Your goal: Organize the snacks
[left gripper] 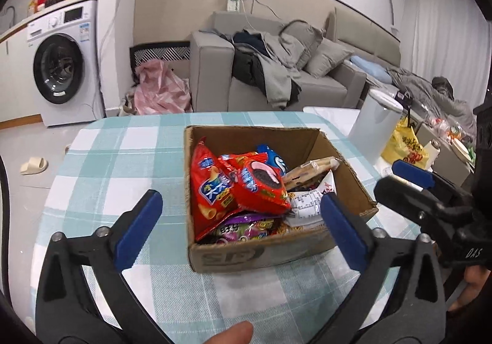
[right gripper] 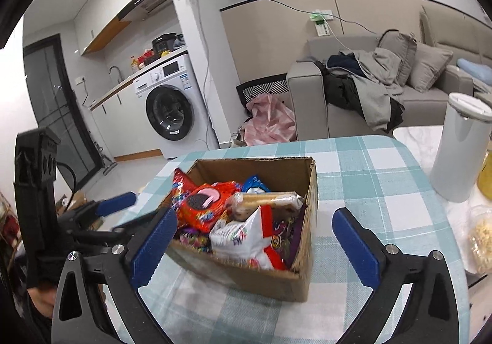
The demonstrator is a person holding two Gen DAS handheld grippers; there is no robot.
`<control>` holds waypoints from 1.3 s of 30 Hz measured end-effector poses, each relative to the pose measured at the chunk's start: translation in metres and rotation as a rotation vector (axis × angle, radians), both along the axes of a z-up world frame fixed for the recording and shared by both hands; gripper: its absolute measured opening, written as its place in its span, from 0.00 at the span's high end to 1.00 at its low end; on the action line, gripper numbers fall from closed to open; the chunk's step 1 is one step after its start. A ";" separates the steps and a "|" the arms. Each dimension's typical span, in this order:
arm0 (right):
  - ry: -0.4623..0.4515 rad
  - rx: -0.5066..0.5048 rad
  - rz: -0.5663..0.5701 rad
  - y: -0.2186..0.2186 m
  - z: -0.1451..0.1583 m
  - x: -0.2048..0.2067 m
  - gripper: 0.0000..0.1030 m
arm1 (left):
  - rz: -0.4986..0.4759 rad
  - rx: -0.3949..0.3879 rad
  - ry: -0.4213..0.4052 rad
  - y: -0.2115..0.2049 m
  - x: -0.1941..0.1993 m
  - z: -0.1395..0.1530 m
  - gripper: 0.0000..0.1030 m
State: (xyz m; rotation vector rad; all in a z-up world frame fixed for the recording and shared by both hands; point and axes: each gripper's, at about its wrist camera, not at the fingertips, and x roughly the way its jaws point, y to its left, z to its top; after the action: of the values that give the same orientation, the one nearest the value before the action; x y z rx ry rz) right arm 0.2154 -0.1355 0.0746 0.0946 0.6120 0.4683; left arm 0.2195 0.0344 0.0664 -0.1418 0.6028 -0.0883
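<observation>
A cardboard box stands on a teal checked tablecloth, filled with snacks. Inside lie a red chip bag, a red cookie pack, a blue pack, a cracker pack and purple packets. My left gripper is open and empty, its fingers wide on either side of the box's near end. In the right wrist view the box sits between the spread fingers of my right gripper, also open and empty. A white packet lies nearest it.
A white cylindrical bin stands beyond the table's right edge, with a yellow bag behind it. A clear bag of pale snacks lies at the far right. A grey sofa and washing machine are behind.
</observation>
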 end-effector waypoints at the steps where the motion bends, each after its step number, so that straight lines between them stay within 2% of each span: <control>1: -0.007 -0.006 0.006 0.001 0.001 -0.003 0.00 | 0.005 0.008 -0.010 0.000 -0.007 0.000 0.01; 4: -0.039 -0.039 0.019 0.003 -0.001 -0.016 0.00 | 0.017 0.026 -0.031 0.000 -0.024 0.001 0.01; 10: -0.079 -0.031 0.052 0.000 -0.012 -0.039 0.00 | 0.035 0.057 -0.101 -0.003 -0.062 -0.005 0.01; 15: -0.107 -0.043 0.061 -0.001 -0.025 -0.051 0.00 | 0.038 0.065 -0.136 -0.005 -0.077 -0.016 0.01; 26: -0.191 -0.049 0.062 -0.007 -0.045 -0.067 0.00 | 0.067 0.072 -0.157 -0.002 -0.076 -0.044 0.01; 39: -0.206 -0.039 0.050 -0.014 -0.053 -0.064 0.00 | 0.080 0.103 -0.194 -0.005 -0.073 -0.058 0.01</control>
State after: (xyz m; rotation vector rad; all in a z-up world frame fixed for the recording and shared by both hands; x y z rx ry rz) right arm 0.1510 -0.1491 0.0215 -0.0066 0.4216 0.5074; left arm 0.1468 0.0290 0.0088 -0.0567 0.4063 0.0066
